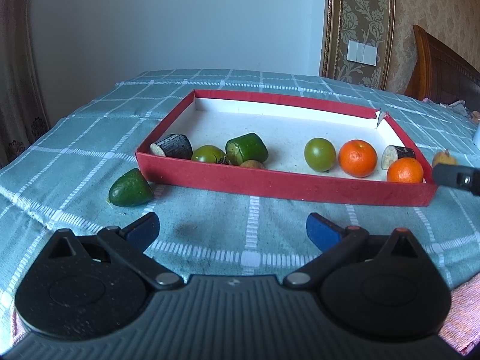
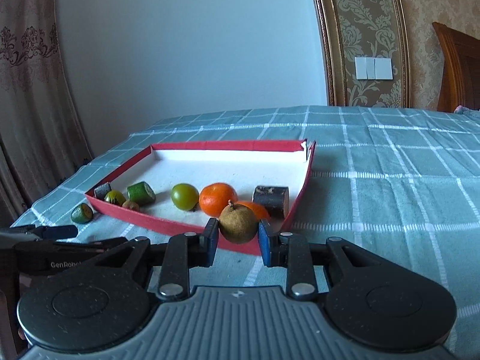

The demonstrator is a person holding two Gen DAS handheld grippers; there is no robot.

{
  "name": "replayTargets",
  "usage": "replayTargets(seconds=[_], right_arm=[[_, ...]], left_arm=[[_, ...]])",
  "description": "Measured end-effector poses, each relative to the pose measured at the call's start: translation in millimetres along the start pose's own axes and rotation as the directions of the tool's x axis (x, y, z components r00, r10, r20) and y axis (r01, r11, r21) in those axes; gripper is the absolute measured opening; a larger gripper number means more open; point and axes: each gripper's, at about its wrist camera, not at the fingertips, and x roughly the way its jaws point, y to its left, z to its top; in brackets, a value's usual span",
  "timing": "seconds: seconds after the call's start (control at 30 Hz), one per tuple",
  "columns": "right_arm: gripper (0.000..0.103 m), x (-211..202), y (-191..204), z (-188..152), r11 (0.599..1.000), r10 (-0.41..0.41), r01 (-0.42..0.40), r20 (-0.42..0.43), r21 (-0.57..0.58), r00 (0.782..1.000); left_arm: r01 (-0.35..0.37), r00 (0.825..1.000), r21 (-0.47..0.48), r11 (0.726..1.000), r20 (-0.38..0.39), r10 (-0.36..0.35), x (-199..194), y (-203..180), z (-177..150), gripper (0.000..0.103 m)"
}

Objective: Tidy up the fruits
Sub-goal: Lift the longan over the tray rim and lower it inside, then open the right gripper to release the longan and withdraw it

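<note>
Red tray (image 2: 168,225) sits toward the bed's (image 2: 390,180) far left corner; the checked cover to its right lies open. Right gripper (image 2: 238,234) pinches a brown longan (image 2: 238,223) above the tray's near wall. Left gripper (image 1: 232,229) is spread, with a green fruit piece (image 1: 130,188) just ahead-left, outside the tray.

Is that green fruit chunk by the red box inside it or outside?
Outside: the green chunk lies on the checked cloth, beside the red box near corner.

Fruits (image 1: 319,154) in tray (image 1: 282,181); avocado piece (image 1: 130,188) on cloth, left of tray.
</note>
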Motion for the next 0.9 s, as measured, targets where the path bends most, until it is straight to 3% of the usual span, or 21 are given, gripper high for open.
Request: replayTargets(seconds=[0.2,0.33,0.63,0.9], right_arm=[[0.028,2,1,29,1.000,-0.025,0.026,0.065,-0.013,0.998],[0.028,20,2,40,0.998,-0.048,0.050,0.056,-0.024,0.997],[0.028,50,19,23,0.998,-0.038,0.037,-0.019,-0.053,0.999],[0.027,58,32,16,0.989,-0.070,0.067,-0.017,-0.134,0.997]], left_arm=[[0.015,1.000,-0.020,1.000,0.003,-0.014,0,4,0,0.103],[0.029,1.000,-0.045,0.999,0.008,-0.029,-1,8,-1,0.103],[0.056,0.998,-0.077,0.995,0.017,-0.055,-2,13,-1,0.103],[0.065,0.998,-0.086,0.994,0.026,-0.063,-3,14,-1,0.103]])
